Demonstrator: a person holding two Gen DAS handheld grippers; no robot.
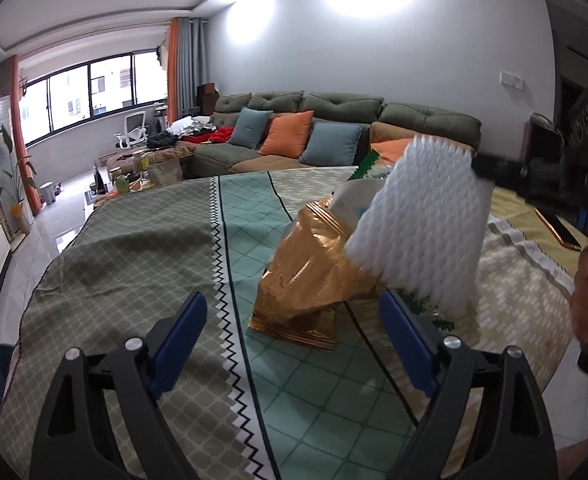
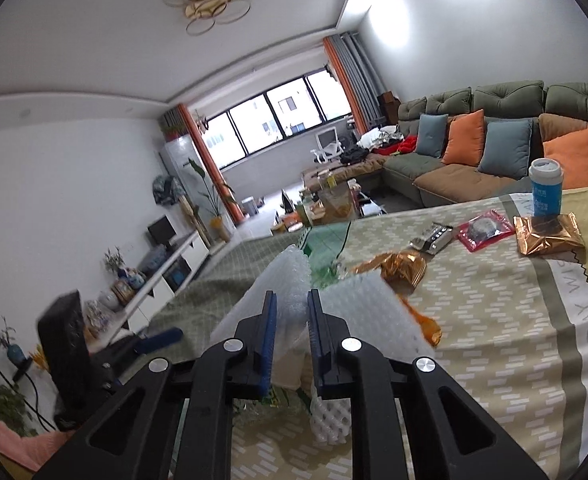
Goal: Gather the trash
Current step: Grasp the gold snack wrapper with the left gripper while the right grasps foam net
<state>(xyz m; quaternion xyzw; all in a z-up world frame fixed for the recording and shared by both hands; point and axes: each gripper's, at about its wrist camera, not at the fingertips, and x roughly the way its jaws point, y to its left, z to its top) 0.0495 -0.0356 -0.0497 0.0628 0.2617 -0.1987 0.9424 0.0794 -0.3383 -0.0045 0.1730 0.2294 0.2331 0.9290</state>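
My right gripper (image 2: 290,340) pinches the white foam netting (image 2: 357,300) between its pads. My left gripper (image 1: 294,344) gapes wide, holding nothing, the gold snack bag (image 1: 309,276) just ahead.

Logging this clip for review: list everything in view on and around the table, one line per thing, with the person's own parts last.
white foam net sleeve: one, white, lifted above the table, clamped in the right claw
gold foil bags: three, gold; one under the sleeve, one mid-table, one at the far edge
red packet: one, red, far side of the table
silver wrapper: one, silver and dark, left of the red packet
cup: one, blue with white lid, far edge
phone: one, orange-edged, right side
tablecloth: one, green, teal and beige patchwork
sofa: one, green, with blue and orange cushions
left claw: open, holding nothing, facing the near gold bag
right claw: shut on the sleeve
hand: one, gripping the right claw's handle
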